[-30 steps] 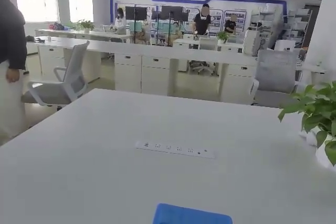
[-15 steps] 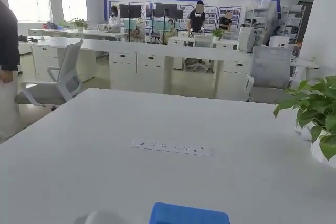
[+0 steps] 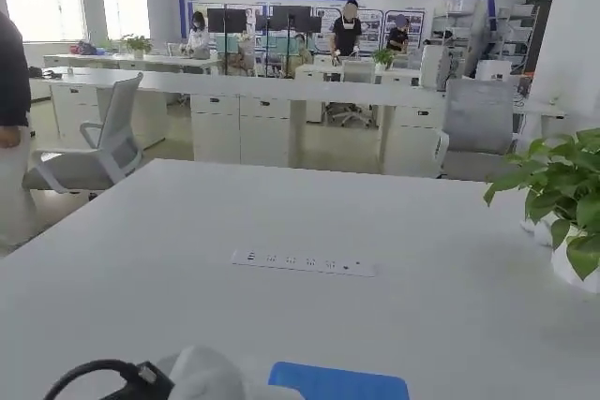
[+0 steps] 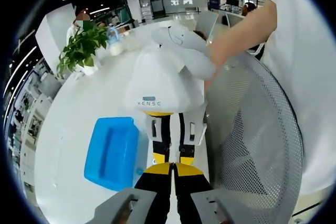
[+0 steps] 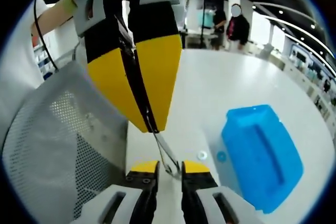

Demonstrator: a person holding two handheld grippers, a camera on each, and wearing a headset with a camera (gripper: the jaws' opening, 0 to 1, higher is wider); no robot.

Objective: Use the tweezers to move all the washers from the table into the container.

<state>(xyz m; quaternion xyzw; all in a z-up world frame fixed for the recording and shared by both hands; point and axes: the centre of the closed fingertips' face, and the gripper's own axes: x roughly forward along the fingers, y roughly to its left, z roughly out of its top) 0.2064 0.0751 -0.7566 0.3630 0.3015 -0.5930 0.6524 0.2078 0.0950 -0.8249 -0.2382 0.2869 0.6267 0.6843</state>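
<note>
While the left gripper (image 5: 149,124) has its black-and-yellow jaws pressed together on the tweezers (image 5: 165,153), the steel tips hang down into the gap between the jaws of the right gripper (image 5: 170,170), which stand apart. One washer (image 5: 202,155) lies on the white table (image 5: 220,82) just beside the right gripper's jaw tip, between it and the blue container (image 5: 260,156) nearby. A grey mesh chair back (image 5: 58,129) stands on the other side. From the head view, the table carries a recessed power strip (image 3: 302,262) at its middle and a potted plant (image 3: 562,185) at its right edge. Beyond are rows of white desks, an office chair (image 3: 94,152) and people standing at the back wall.
</note>
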